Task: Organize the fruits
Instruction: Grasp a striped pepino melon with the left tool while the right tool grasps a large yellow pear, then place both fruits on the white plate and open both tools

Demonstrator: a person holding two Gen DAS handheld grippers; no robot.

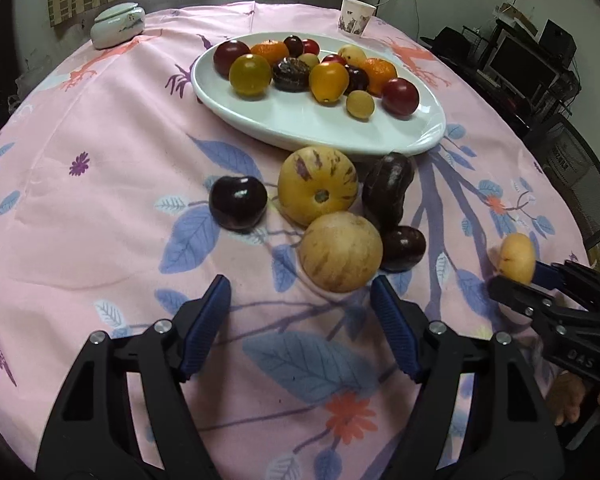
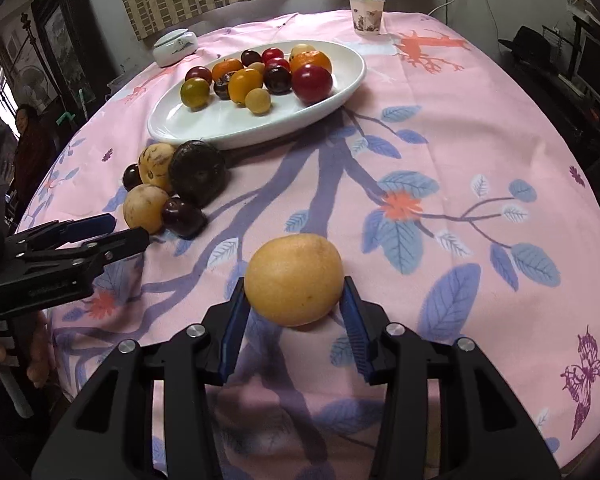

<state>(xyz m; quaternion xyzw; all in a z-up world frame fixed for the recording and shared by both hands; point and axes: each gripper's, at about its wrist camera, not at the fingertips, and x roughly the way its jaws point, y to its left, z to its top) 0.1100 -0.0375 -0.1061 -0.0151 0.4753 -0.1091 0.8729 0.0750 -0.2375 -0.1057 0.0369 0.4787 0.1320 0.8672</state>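
Note:
My right gripper (image 2: 294,292) is shut on a round yellow-orange fruit (image 2: 294,280), both blue pads against its sides, low over the pink cloth. The left wrist view shows that fruit (image 1: 516,258) in the right gripper (image 1: 514,276) at the far right. My left gripper (image 1: 300,292) is open and holds nothing; it sits just short of a pale striped fruit (image 1: 340,252). Around that fruit lie another striped fruit (image 1: 318,186), a dark cherry-like fruit (image 1: 238,202) and two dark purple fruits (image 1: 388,188). Beyond them a white oval plate (image 1: 340,128) carries several small fruits.
A paper cup (image 1: 356,16) and a lidded white ceramic jar (image 1: 118,26) stand at the table's far edge. A person stands at the left of the right wrist view (image 2: 28,140). A desk with monitors (image 1: 520,64) is off to the right.

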